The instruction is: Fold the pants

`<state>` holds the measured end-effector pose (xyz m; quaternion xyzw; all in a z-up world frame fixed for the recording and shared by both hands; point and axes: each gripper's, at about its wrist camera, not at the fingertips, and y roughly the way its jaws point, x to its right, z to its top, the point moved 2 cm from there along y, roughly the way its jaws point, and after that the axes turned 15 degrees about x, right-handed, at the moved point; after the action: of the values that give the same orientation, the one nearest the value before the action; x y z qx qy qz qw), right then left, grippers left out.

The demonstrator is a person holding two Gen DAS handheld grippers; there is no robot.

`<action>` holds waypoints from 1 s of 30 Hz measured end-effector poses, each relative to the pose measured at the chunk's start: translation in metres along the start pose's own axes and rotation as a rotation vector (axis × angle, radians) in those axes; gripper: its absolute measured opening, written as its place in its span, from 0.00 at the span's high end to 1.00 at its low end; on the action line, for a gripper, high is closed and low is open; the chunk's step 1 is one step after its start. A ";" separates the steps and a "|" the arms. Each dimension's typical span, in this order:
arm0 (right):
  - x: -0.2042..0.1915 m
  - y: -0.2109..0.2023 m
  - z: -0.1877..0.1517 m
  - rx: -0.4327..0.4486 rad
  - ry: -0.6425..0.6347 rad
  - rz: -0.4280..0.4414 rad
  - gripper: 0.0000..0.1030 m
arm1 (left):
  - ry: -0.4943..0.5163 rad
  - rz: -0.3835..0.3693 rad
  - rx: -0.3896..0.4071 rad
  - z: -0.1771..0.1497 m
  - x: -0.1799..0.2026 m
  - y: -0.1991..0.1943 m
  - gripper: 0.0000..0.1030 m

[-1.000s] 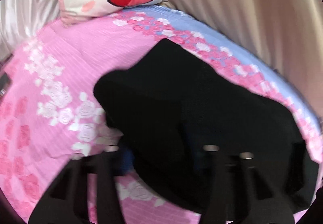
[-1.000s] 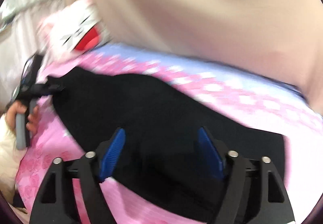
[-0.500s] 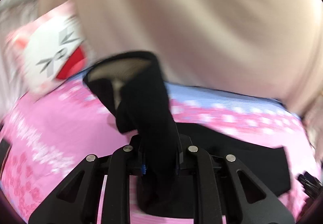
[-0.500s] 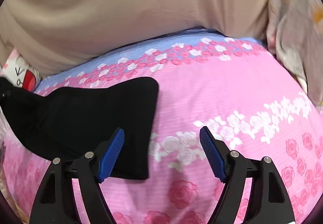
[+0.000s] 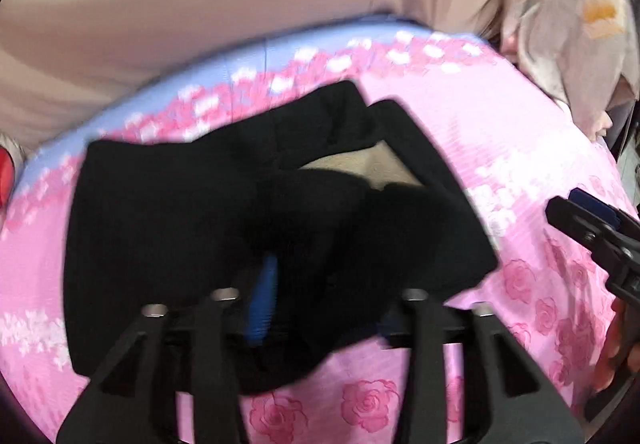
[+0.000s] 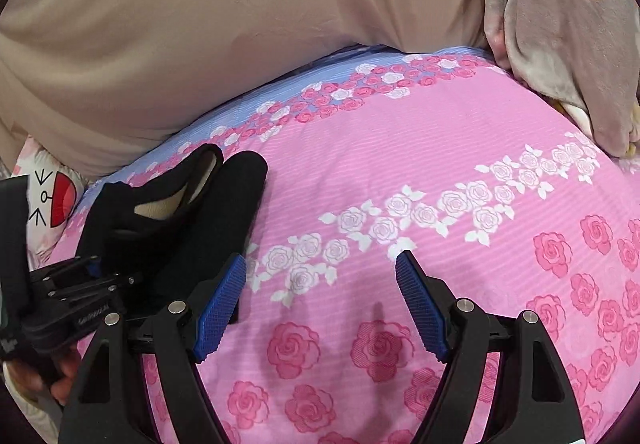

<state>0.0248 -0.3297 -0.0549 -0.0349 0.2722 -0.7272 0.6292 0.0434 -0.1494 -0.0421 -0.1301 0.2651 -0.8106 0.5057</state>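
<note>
The black pants point(image 5: 200, 211) lie folded over on the pink rose bedspread point(image 5: 520, 163), with a pale lining patch point(image 5: 360, 167) showing at the top. My left gripper point(image 5: 320, 304) sits over the near edge of the pants with its jaws spread; black cloth drapes between the blue pads point(image 5: 264, 296). In the right wrist view the pants point(image 6: 208, 219) lie at the left, with the left gripper point(image 6: 92, 280) at their near edge. My right gripper point(image 6: 320, 300) is open and empty above bare bedspread point(image 6: 400, 163), right of the pants.
A beige curtain point(image 6: 240, 23) hangs behind the bed. A cartoon-face pillow point(image 6: 52, 199) lies at far left. A greyish blanket point(image 6: 560, 23) is bunched at the back right. My right gripper also shows at the right edge of the left wrist view point(image 5: 592, 228).
My left gripper carried the pant end over to the right and laid it on the rest, and its jaws have spread. My right gripper stayed open over the bare bedspread.
</note>
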 end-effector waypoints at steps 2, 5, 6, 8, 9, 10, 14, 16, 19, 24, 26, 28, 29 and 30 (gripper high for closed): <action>-0.003 -0.004 0.002 0.002 0.005 0.031 0.27 | -0.046 -0.051 0.045 0.005 -0.002 -0.023 0.05; -0.015 -0.002 0.010 -0.003 0.043 0.131 0.27 | -0.031 -0.016 0.150 0.015 -0.015 -0.067 0.05; -0.025 0.001 0.013 -0.013 0.050 0.175 0.27 | -0.027 0.020 0.166 0.020 -0.021 -0.073 0.05; -0.045 0.008 0.014 -0.037 0.041 0.234 0.25 | -0.035 0.121 0.183 0.018 -0.041 -0.086 0.05; -0.061 0.016 0.014 -0.063 0.016 0.268 0.22 | -0.039 0.162 0.182 0.016 -0.049 -0.091 0.05; -0.073 0.023 0.013 -0.082 0.000 0.292 0.22 | -0.044 0.217 0.179 0.013 -0.061 -0.092 0.05; -0.111 0.063 -0.006 -0.206 -0.009 0.355 0.22 | -0.085 0.399 0.142 -0.005 -0.110 -0.094 0.05; -0.120 0.077 -0.014 -0.231 0.003 0.355 0.63 | -0.125 0.425 0.121 -0.015 -0.137 -0.097 0.05; -0.132 0.079 -0.014 -0.231 0.000 0.351 0.84 | -0.176 0.436 0.093 -0.022 -0.162 -0.096 0.05; -0.139 0.024 0.039 -0.042 -0.086 0.351 0.85 | -0.243 0.432 0.107 -0.028 -0.183 -0.100 0.05; -0.127 0.028 0.038 -0.042 -0.118 0.285 0.80 | -0.257 0.416 0.096 -0.033 -0.187 -0.096 0.05; -0.106 0.061 0.014 -0.161 -0.116 0.211 0.68 | -0.275 0.388 0.067 -0.040 -0.188 -0.086 0.05; -0.095 0.074 0.001 -0.215 -0.093 0.171 0.68 | -0.291 0.353 0.040 -0.044 -0.188 -0.078 0.05; -0.085 0.072 -0.004 -0.185 -0.024 0.183 0.67 | -0.305 0.331 0.023 -0.047 -0.189 -0.074 0.05</action>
<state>0.1047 -0.2529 -0.0653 -0.0764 0.3327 -0.6381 0.6901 0.0513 0.0578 -0.0287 -0.2004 0.1941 -0.6902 0.6676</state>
